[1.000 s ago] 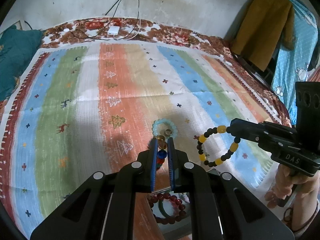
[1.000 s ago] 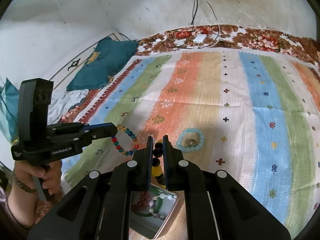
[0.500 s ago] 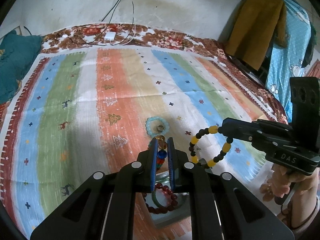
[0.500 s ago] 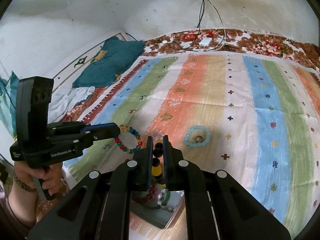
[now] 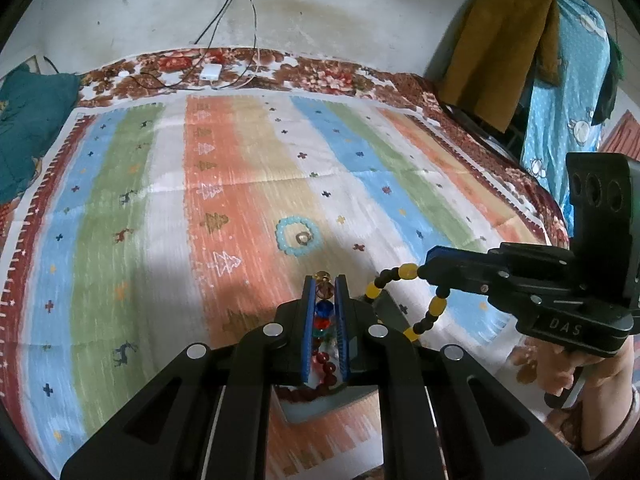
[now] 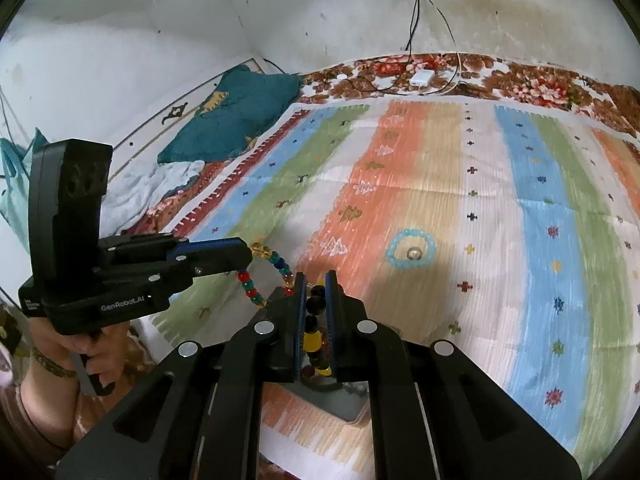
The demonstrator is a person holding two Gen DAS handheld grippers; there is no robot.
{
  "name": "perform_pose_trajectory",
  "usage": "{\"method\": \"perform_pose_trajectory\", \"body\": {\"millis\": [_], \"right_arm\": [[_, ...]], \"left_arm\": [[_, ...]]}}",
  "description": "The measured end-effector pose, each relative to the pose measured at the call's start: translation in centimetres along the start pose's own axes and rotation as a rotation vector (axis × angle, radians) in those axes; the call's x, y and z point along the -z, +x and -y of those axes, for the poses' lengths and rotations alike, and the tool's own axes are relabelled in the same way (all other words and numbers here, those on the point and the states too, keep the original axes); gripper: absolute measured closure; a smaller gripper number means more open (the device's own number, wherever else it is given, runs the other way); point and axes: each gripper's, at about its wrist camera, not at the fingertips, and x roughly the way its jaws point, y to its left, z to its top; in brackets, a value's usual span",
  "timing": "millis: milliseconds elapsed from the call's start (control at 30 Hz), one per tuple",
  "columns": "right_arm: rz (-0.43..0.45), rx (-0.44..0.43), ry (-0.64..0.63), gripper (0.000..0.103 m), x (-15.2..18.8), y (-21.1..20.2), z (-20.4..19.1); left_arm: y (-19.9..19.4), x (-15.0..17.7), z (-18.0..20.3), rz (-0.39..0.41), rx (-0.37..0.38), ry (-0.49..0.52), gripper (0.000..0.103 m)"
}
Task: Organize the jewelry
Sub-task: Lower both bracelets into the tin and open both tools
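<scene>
My left gripper (image 5: 324, 280) is shut on a multicoloured bead bracelet (image 5: 323, 309), which also shows hanging from it in the right wrist view (image 6: 256, 280). My right gripper (image 6: 315, 278) is shut on a black and yellow bead bracelet (image 6: 313, 330), also seen in the left wrist view (image 5: 416, 300). Both hang above a small grey tray (image 5: 320, 410) at the near edge, which holds a dark red bead bracelet (image 5: 325, 364). A light blue bead bracelet (image 5: 298, 236) with a small ring (image 5: 303, 237) inside it lies farther out on the striped cloth.
The striped cloth (image 5: 160, 200) covers a bed with a floral sheet at the far edge. A white charger and cables (image 5: 211, 72) lie near the wall. A teal pillow (image 6: 236, 112) is at the left, hanging clothes (image 5: 500, 52) at the right.
Both grippers have pulled back toward the near edge with their bracelets; the tray now sits more under the fingers and the blue bracelet appears farther away.
</scene>
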Motion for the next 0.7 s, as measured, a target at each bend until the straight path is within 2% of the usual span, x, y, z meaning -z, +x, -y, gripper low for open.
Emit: {"method": "perform_pose_trajectory", "body": {"millis": [233,333,367,400,433,467,500,633,700], "right_arm": [[-0.027,-0.006,0.008,0.093,1.4,0.2,-0.1],[-0.037,-0.022,0.004,0.093,1.6,0.3,-0.3],[-0.040,-0.025,0.011,0.092,1.7,0.4,-0.2],[-0.046,-0.026,0.012,0.090,1.7,0.5,0.0],[-0.055,-0.022,0.010,0.084,1.8,0.7,0.1],[-0.061,-0.013,0.011,0.068,1.9,0.8,0.2],[-0.059,-0.006,0.019,0.065,2.0,0.9,0.5],[-0.056,0.001,0.059,0.064,1.9,1.0,1.5],[-0.060,0.015,0.072,0.062,1.9,1.3,2.0]], "left_arm": [[0.4,1.1,0.6,-0.030,0.005,0.012,0.094],[0.9,1.2,1.0,-0.071,0.016,0.022,0.094],[1.1,1.2,0.9,-0.076,0.009,0.018,0.089],[1.3,1.2,0.7,-0.079,0.000,0.009,0.078],[1.5,1.3,0.4,-0.085,-0.013,0.000,0.076],[1.6,1.3,0.3,-0.086,-0.020,-0.002,0.075],[1.6,1.3,0.1,-0.087,-0.027,-0.004,0.075],[1.9,1.1,-0.9,-0.084,-0.056,-0.036,0.071],[2.2,1.0,-1.6,-0.084,-0.074,-0.054,0.065]]}}
